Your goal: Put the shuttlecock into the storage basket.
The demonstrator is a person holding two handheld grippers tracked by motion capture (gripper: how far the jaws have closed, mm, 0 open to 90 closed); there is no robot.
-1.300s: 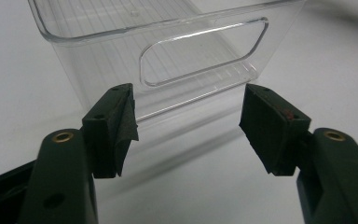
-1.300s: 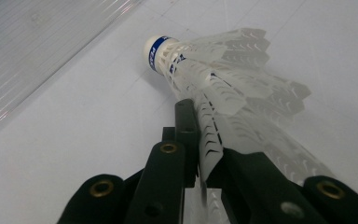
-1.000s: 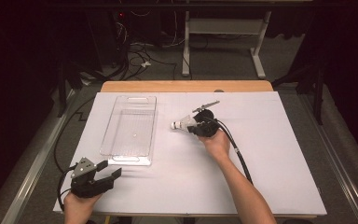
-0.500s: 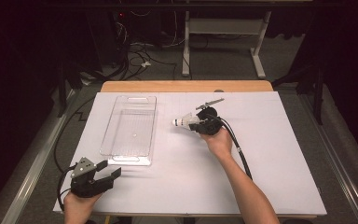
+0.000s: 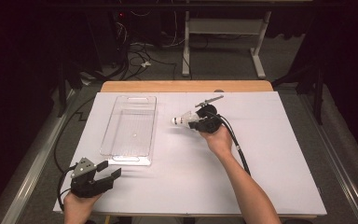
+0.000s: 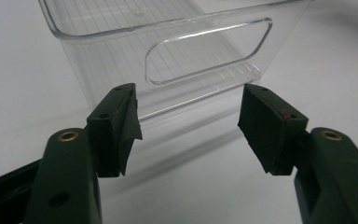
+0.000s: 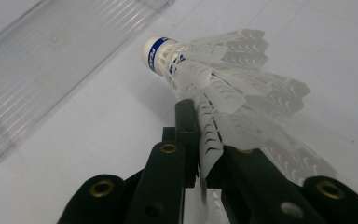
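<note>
White feathers pinched in black jaws: from the high view the right gripper (image 5: 192, 122) holds a shuttlecock (image 5: 180, 121) by its skirt, cork end leading, just off the long side of the clear plastic bin (image 5: 129, 125). The bin sits bare on the white table cover (image 5: 279, 154), so nothing is in it yet; by my reading the pickup is done and the carry over the rim and the drop are left. The left gripper (image 5: 109, 171) waits low at the near corner, with the bin's short end just ahead of it.

Left gripper view now: jaws spread wide, nothing between the pads (image 6: 266, 128), and straight ahead stands the bin's (image 6: 102, 35) end wall with its cut-out handle (image 6: 207, 53), close but not touched.

Right gripper view: jaws pressed together on the shuttlecock's (image 7: 223, 79) feather skirt, the cork pointing away from the gripper. A blue band (image 7: 156, 49) rings the cork with white lettering, too small to read. The bin (image 7: 51, 60) lies ahead and off to one side.
</note>
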